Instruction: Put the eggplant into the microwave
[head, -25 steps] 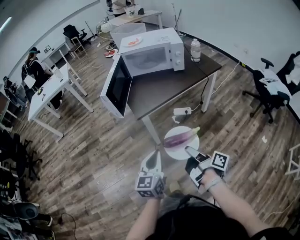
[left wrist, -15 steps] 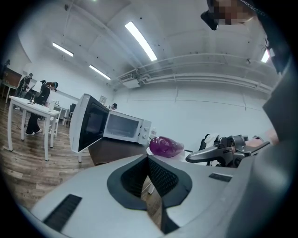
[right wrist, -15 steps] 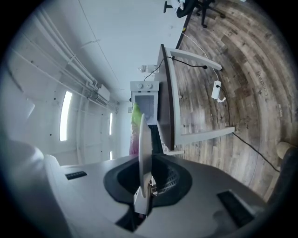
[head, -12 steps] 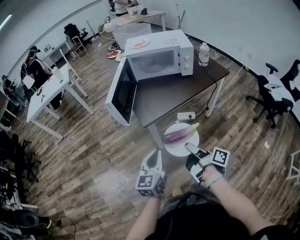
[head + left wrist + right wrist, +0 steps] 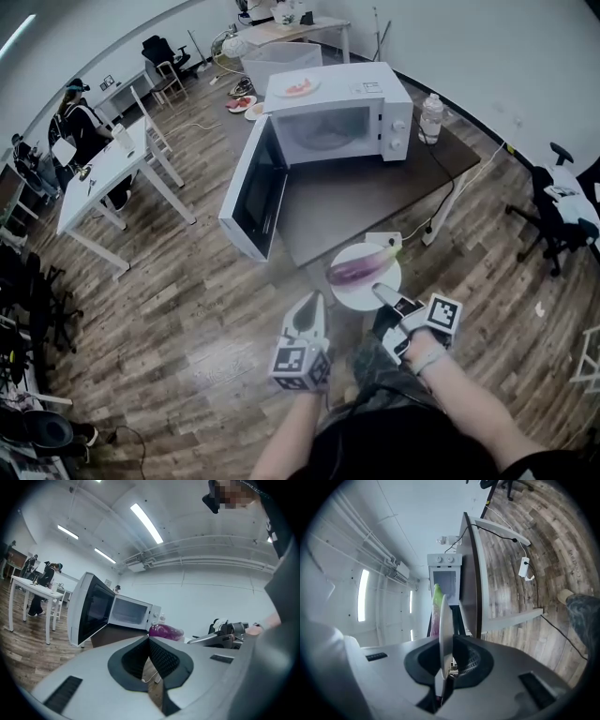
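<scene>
While the fingers point(image 5: 474, 662) of the right gripper point(image 5: 379, 292) clamped the thin rim of a round, smooth white plate point(image 5: 351, 293), the ribbed dark fingers point(image 5: 165, 661) of the left gripper point(image 5: 312, 300) sat pressed together on nothing. Across the plate lay the eggplant point(image 5: 354, 272), long, glossy and purple, slightly curved, its pale green stem end pointing away from the left gripper. Plate and eggplant hung in the air just off the near corner of the dark, flat bench point(image 5: 356, 202). On that bench stood the boxy white microwave point(image 5: 349, 103), its dark-windowed door point(image 5: 255, 192) swung wide open over the wood-plank floor point(image 5: 187, 309).
</scene>
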{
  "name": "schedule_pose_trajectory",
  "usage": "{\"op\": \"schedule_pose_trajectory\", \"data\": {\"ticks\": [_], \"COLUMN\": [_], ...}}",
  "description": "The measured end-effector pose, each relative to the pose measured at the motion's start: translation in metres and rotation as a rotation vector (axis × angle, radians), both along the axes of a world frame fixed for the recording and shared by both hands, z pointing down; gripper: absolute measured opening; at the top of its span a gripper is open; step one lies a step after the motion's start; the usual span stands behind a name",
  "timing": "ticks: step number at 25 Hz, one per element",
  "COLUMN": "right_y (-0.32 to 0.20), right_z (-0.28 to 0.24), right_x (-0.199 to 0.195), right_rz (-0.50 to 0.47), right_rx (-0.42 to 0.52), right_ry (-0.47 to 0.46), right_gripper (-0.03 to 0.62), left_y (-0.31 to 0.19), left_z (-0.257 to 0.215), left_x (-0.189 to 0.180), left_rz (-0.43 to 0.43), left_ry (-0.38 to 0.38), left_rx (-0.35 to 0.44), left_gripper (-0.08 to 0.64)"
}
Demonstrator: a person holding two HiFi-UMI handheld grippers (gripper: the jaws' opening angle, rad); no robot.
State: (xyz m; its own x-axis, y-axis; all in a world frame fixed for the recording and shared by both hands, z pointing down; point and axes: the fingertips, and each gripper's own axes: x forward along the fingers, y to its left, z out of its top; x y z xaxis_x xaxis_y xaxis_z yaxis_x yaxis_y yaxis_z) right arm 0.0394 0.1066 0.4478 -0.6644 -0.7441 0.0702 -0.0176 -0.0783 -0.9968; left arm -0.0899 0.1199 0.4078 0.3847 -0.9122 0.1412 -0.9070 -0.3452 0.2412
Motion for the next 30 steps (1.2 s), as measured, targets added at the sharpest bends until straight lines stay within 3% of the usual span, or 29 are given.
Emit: {"op": "schedule_pose_trajectory", "data": {"ticks": [19, 30], "right_y": [-0.152, -0.23], "right_z": [0.008, 0.021], "right_x": [0.01, 0.009], "right_rz": [-0.048, -0.091], "right_rx": [0.023, -0.01], "right_ry": [0.013, 0.011], "right_gripper": [0.028, 0.028], "left_y": [-0.16, -0.233], "left_z": [0.004, 0.019], "left_x": [0.013, 0.013], "left_rz": [-0.007, -0.026], "left_ry": [-0.012, -0.032], "left_rx": [-0.001, -0.02], "left_gripper": [0.0, 0.0]}}
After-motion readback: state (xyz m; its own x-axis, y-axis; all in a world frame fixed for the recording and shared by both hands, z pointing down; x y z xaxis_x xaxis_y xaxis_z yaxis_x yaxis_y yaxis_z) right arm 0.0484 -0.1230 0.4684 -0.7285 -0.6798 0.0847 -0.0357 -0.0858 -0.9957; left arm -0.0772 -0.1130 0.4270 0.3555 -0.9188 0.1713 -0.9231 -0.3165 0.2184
